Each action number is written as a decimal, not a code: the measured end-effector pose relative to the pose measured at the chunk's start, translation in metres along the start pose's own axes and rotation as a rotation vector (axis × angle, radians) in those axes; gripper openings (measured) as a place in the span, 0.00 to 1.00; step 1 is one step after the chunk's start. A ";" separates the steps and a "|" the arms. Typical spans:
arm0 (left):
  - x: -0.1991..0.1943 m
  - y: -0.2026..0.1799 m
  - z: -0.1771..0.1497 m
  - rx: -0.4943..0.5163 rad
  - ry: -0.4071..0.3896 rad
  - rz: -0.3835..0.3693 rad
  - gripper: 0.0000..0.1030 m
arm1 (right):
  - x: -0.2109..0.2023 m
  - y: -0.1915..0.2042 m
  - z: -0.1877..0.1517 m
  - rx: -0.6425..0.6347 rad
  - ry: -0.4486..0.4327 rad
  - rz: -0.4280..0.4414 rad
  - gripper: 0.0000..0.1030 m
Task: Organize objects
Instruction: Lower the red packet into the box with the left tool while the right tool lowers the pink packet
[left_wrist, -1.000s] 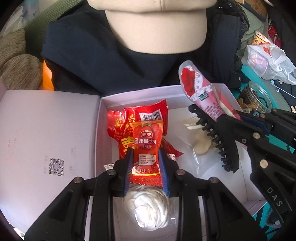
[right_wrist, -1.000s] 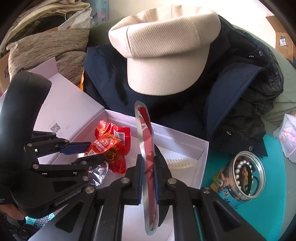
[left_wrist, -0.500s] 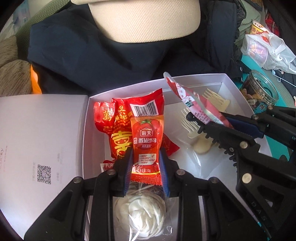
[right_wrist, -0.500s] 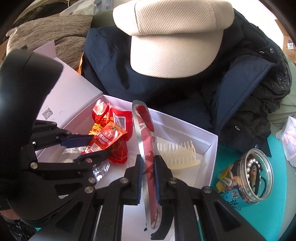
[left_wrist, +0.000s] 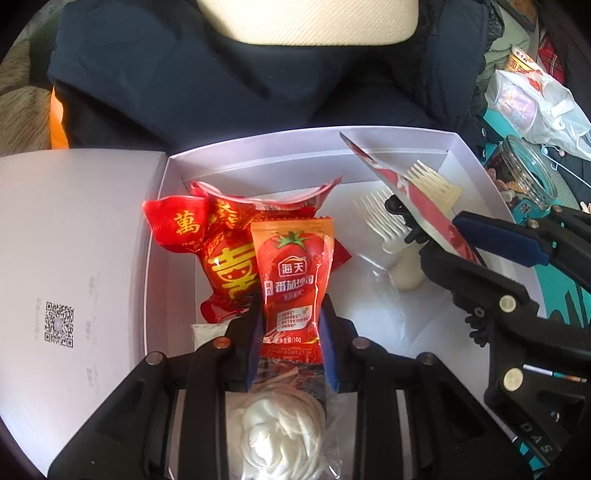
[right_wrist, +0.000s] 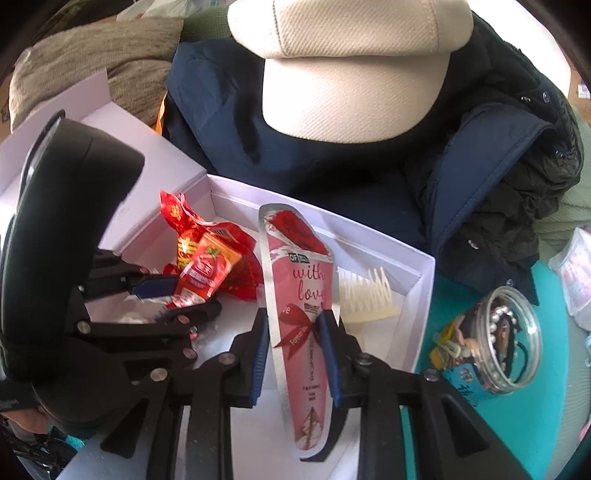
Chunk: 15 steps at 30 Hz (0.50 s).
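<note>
An open white box (left_wrist: 306, 136) lies under both grippers. My left gripper (left_wrist: 291, 332) is shut on a red ketchup sachet (left_wrist: 291, 280), low over red candy packets (left_wrist: 221, 266) and a white bundle in a clear bag (left_wrist: 277, 424) inside the box. The right wrist view shows this left gripper (right_wrist: 195, 295) at the left. My right gripper (right_wrist: 295, 343) has its jaws opening. A pink "with love" sachet (right_wrist: 303, 295) stands loose between them, face to the camera, above the box's right half. From the left wrist view the right gripper (left_wrist: 441, 238) comes in at the right.
A cream comb (right_wrist: 365, 299) and a black claw clip (left_wrist: 402, 218) lie in the box. Its lid (left_wrist: 74, 240) is folded out to the left. Behind are a navy jacket (left_wrist: 221, 74) and a beige cap (right_wrist: 351, 74). A jar of trinkets (right_wrist: 495, 343) stands on the teal surface (right_wrist: 535, 424).
My left gripper has sunk toward the box with the ketchup sachet. The right jaws have parted, and the pink sachet has turned from edge-on to face-on between them.
</note>
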<state>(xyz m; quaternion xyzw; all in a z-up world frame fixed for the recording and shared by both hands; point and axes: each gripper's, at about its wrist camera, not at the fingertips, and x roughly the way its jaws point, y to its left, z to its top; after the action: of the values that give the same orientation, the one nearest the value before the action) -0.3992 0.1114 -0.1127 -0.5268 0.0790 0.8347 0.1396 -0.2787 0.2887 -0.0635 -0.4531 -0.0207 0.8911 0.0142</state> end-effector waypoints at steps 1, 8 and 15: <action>-0.001 0.000 0.000 -0.002 0.001 -0.001 0.25 | -0.002 -0.001 0.000 0.002 -0.002 0.001 0.25; -0.017 0.001 0.001 -0.003 -0.019 0.034 0.25 | -0.019 -0.007 0.000 0.024 -0.004 -0.008 0.32; -0.038 0.001 0.001 -0.002 -0.040 0.056 0.25 | -0.039 -0.003 -0.001 0.014 -0.016 -0.063 0.47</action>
<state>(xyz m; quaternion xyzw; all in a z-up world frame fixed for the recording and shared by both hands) -0.3851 0.1049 -0.0775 -0.5076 0.0901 0.8488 0.1172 -0.2546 0.2898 -0.0323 -0.4450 -0.0290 0.8939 0.0452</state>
